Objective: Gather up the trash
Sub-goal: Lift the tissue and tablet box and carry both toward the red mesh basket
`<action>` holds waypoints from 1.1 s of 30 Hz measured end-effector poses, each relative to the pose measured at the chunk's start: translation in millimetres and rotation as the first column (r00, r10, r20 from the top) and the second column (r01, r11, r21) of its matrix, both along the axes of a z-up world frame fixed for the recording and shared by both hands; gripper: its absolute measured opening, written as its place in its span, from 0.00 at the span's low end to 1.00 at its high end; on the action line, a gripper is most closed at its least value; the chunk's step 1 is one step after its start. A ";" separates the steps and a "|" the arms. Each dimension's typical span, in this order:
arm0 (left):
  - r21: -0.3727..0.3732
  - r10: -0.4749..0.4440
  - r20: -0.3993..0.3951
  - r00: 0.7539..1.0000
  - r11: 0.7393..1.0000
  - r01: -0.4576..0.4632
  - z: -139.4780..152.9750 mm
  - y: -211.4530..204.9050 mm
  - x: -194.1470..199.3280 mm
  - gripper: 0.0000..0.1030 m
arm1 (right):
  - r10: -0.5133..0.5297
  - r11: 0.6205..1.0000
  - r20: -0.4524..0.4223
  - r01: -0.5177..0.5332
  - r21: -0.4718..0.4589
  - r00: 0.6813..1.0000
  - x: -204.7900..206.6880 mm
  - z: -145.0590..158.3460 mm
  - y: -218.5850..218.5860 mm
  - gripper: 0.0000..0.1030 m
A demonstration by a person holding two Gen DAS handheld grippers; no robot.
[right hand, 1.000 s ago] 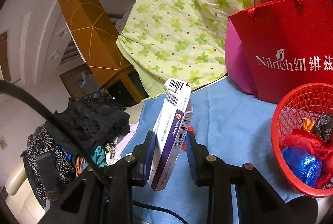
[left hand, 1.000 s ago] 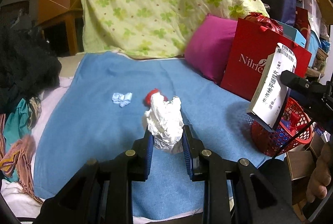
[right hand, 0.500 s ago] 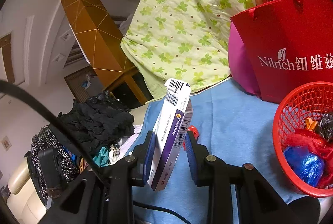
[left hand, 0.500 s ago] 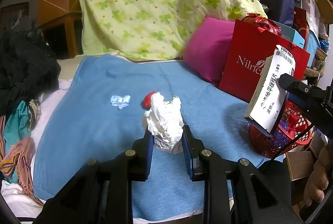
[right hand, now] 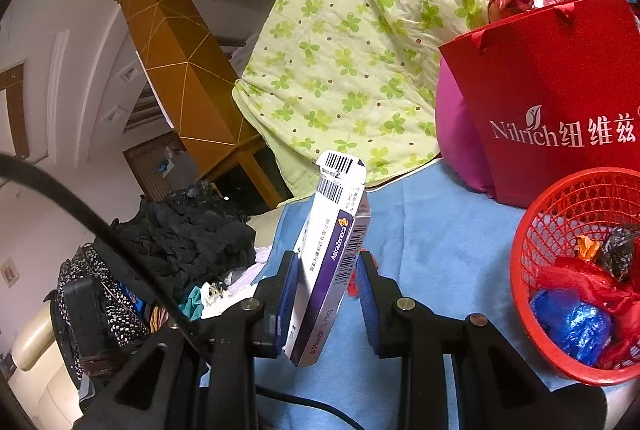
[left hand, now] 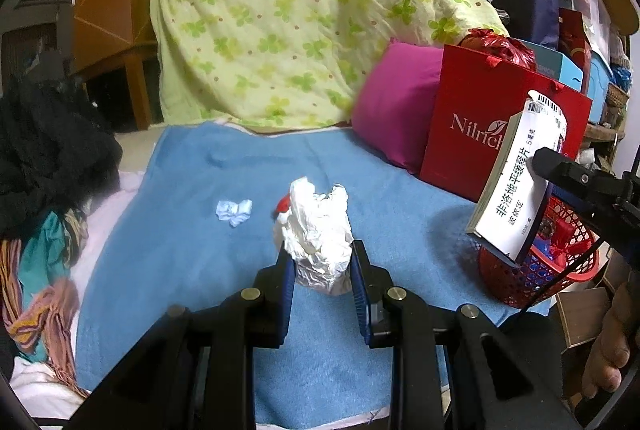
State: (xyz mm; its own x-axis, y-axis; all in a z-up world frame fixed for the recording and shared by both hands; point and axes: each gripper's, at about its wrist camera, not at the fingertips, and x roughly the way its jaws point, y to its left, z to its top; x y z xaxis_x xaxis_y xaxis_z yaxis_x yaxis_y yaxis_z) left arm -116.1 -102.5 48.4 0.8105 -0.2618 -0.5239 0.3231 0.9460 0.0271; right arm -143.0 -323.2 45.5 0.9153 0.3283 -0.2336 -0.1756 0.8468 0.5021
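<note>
Crumpled paper wad [left hand: 318, 234] pinched, left gripper [left hand: 320, 266] | flat carton [right hand: 334, 250] clamped, right gripper [right hand: 328, 280]

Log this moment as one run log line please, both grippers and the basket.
left gripper: shut on crumpled white paper | right gripper: shut on medicine box | red basket: holds trash, box not yet in

— What do we see ahead of the tool?
— A blue blanket [left hand: 224, 250], a clover-print quilt [left hand: 288, 18] beyond, a magenta pillow [left hand: 394, 102] to its right.
— And left?
— Dark heaped clothes [left hand: 48, 154], an orange-brown wooden cabinet [right hand: 176, 62], white walls.
</note>
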 end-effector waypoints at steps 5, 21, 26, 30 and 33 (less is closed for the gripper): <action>0.036 0.000 0.042 0.999 0.999 -0.002 8.3 -9.9 -5.5 0.27 | -0.009 1.000 0.006 0.009 0.006 1.000 -3.7 0.9 -2.8 0.31; 0.090 -0.015 0.101 0.995 0.996 0.006 20.5 -29.9 -16.6 0.27 | -0.045 0.998 0.034 0.044 0.037 0.998 -21.0 3.8 -17.4 0.31; 0.102 -0.026 0.106 0.994 0.995 0.015 21.0 -35.5 -18.8 0.27 | -0.058 0.997 0.039 0.056 0.045 0.998 -26.6 4.6 -22.0 0.31; 0.106 -0.033 0.109 0.993 0.994 0.022 21.4 -39.1 -20.3 0.27 | -0.066 0.997 0.045 0.063 0.050 0.997 -31.7 5.9 -23.6 0.31; 0.106 -0.040 0.107 0.993 0.994 0.029 21.4 -40.6 -21.0 0.27 | -0.067 0.997 0.046 0.065 0.052 0.997 -33.0 7.3 -24.3 0.31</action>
State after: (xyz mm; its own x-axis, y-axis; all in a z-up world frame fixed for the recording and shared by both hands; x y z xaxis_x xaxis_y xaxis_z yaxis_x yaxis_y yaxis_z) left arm -137.2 -143.2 69.8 0.8556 -0.2392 -0.4592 0.3451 0.9246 0.1615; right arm -176.0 -347.5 52.8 0.9451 0.2769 -0.1736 -0.1451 0.8314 0.5364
